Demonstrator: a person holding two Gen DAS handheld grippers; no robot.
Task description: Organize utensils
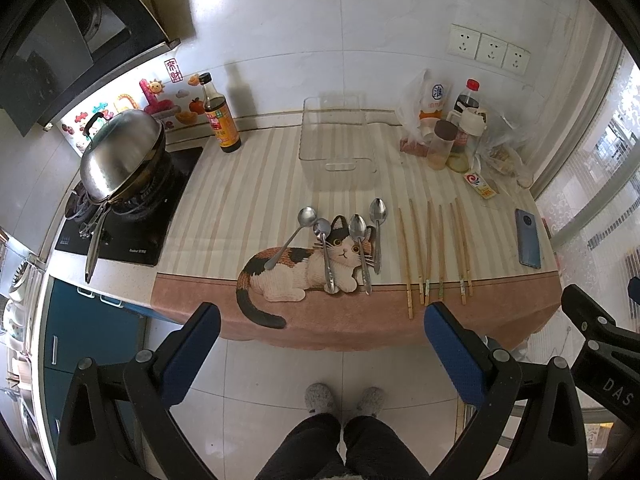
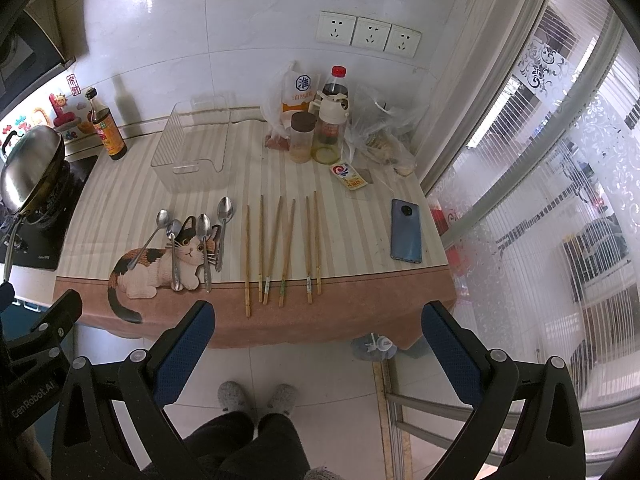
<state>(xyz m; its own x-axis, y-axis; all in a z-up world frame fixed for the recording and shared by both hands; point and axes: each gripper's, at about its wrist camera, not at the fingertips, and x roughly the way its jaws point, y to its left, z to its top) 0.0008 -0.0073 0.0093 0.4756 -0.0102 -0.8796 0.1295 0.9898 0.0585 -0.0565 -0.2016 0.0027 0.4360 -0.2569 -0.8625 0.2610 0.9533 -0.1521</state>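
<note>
Several steel spoons point(image 1: 362, 248) point(image 2: 204, 244) lie on the cat picture of the striped cloth. Several wooden chopsticks point(image 1: 438, 252) point(image 2: 286, 248) lie in a row to their right. A clear plastic bin point(image 1: 338, 142) point(image 2: 192, 144) stands empty behind them. My left gripper point(image 1: 322, 344) is open and empty, held in front of the counter's near edge, below the spoons. My right gripper point(image 2: 318, 344) is open and empty, in front of the edge below the chopsticks.
A lidded wok point(image 1: 120, 156) sits on the stove at left, beside a sauce bottle point(image 1: 220, 116). Jars, bottles and bags point(image 1: 456, 132) crowd the back right. A blue phone point(image 1: 528, 238) point(image 2: 406, 230) lies at right. A small packet point(image 2: 350, 174) lies near it.
</note>
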